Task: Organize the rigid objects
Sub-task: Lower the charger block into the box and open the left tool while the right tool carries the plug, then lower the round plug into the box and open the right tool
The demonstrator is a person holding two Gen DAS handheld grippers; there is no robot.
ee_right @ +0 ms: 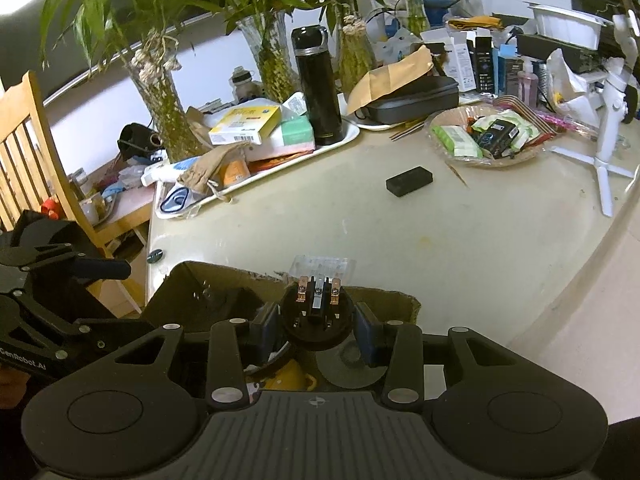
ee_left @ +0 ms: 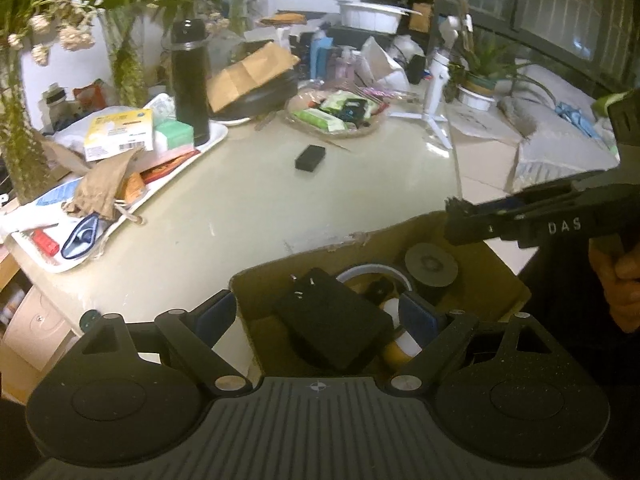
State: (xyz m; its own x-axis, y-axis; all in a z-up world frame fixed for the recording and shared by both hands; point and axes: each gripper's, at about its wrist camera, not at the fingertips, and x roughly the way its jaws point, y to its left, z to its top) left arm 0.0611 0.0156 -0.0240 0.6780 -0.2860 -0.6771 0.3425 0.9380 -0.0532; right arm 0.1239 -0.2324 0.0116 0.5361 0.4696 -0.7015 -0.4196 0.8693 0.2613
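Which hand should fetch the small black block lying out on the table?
Left, probably. The left gripper is open and empty over the cardboard box, while the right gripper holds a round black plug.

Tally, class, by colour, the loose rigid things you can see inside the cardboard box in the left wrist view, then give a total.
Black: 3 (flat block, round lidded jar, small piece)
White: 1 (ring-shaped rim)
Orange and white: 1 (bottle)
Total: 5 visible; more may lie hidden underneath.
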